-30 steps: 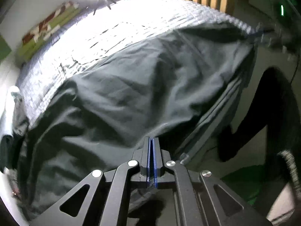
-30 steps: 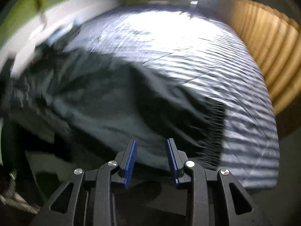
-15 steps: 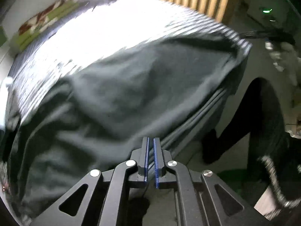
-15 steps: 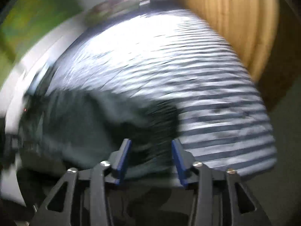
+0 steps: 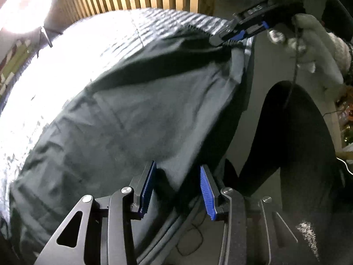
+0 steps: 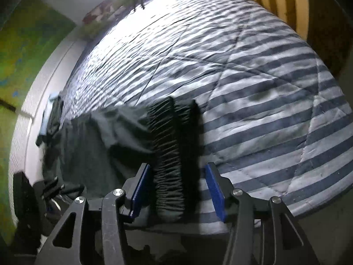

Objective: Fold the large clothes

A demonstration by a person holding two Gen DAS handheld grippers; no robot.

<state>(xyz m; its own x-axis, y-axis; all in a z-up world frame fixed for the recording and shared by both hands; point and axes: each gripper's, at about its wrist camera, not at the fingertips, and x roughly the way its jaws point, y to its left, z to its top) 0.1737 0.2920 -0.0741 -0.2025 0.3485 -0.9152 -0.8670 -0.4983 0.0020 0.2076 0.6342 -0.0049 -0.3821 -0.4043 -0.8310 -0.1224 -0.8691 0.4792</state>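
the dark garment (image 5: 136, 119) runs off the bottom-left edge of the left wrist view, so its full outline cannot be told, and its lower hem drops behind the left gripper (image 5: 177, 190). the striped quilt (image 6: 253, 84) is washed out to plain white by the lamp glare (image 5: 24, 6), its pattern lost there. in the left wrist view the right gripper (image 5: 233, 36) is smeared by blur and its fingertips are buried in cloth. in the right wrist view the gathered waistband (image 6: 169, 154) ends behind that gripper's frame, and the dark heap (image 6: 51, 119) by the wall is too blurred to identify.
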